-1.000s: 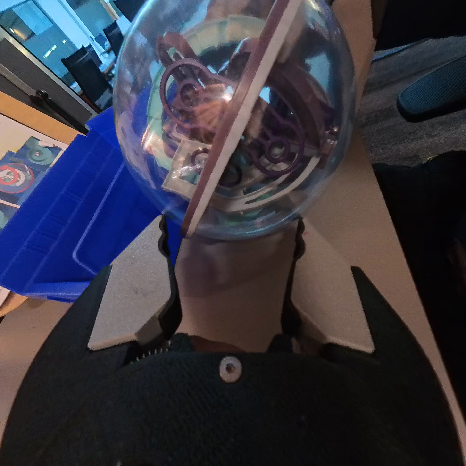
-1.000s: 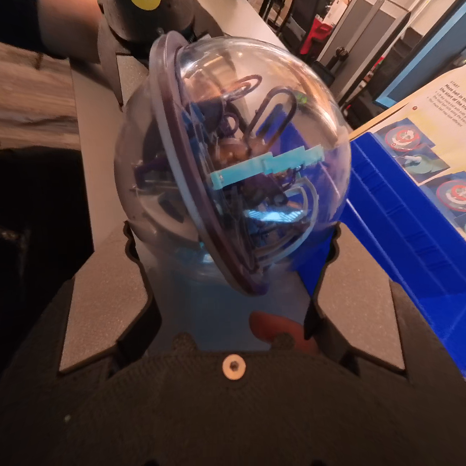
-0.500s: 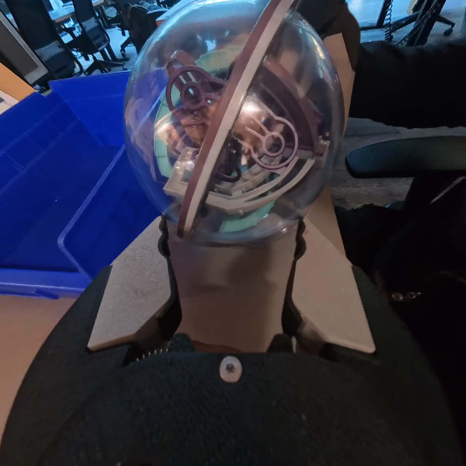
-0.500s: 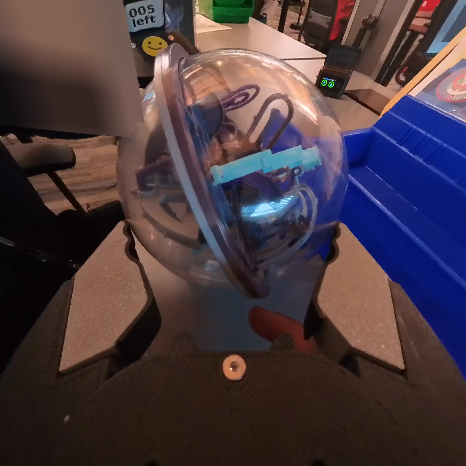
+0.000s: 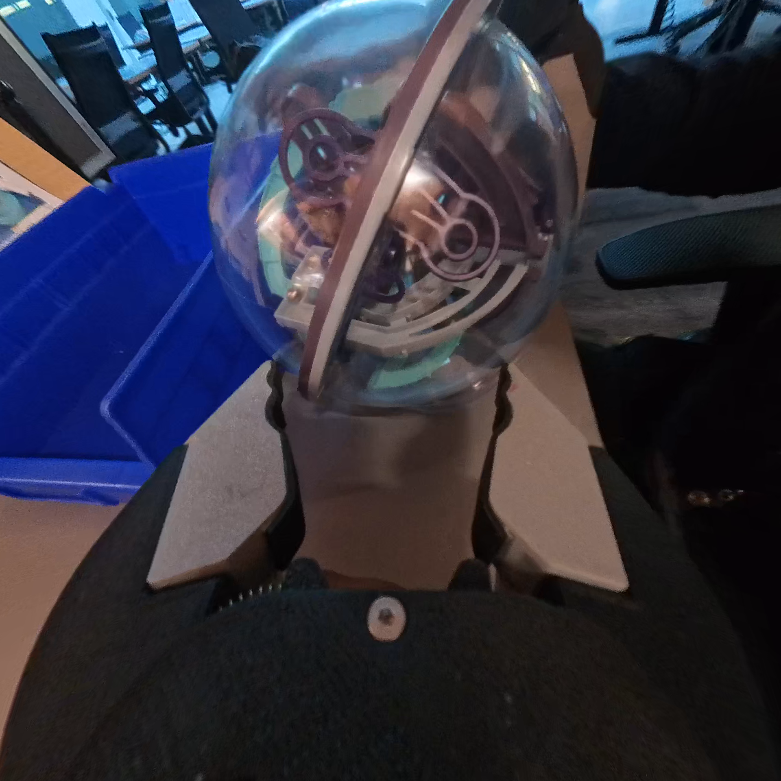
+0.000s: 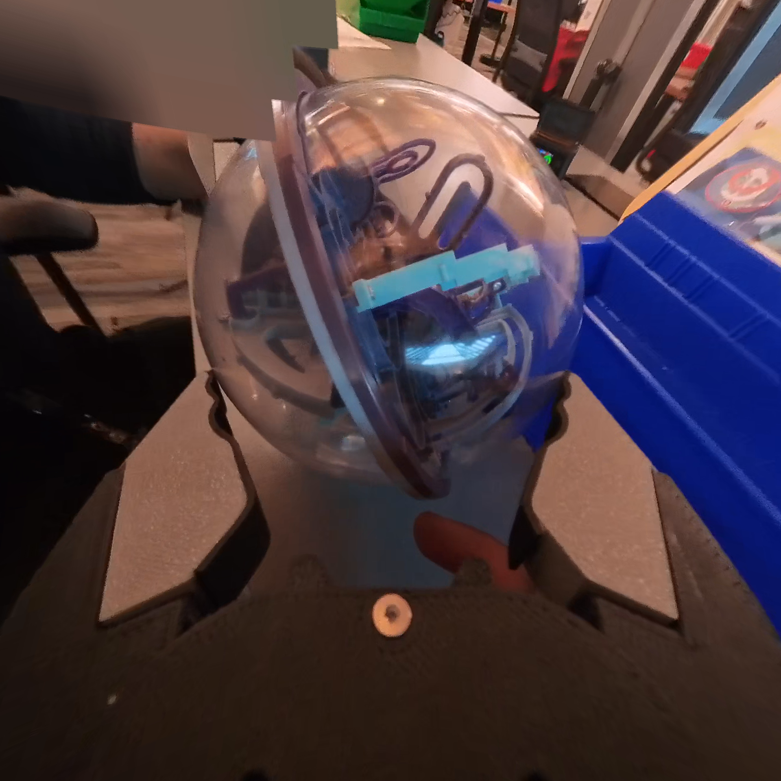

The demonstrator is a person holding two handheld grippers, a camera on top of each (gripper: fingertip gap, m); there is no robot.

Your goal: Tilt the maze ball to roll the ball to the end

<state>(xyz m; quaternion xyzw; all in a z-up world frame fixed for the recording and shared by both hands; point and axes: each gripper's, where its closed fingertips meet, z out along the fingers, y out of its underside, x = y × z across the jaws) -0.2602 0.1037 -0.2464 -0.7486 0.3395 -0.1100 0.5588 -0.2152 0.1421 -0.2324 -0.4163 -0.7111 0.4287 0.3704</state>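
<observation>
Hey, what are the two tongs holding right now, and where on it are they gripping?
Both hold the clear maze ball. The left tongs clamp its lower curve from one side; the right tongs clamp the lower shell opposite, fingertips pressed on either side.

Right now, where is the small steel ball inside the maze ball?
In the right wrist view the steel ball sits under the right end of the turquoise track, on the maze ball's side facing the blue bin.

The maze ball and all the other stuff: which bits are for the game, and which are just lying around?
For the game:
- maze ball
- little metal ball inside it
- left gripper, jaws pressing the sphere
- right gripper, likewise

Just lying around:
- blue bin
- green bin
- office chairs
</observation>
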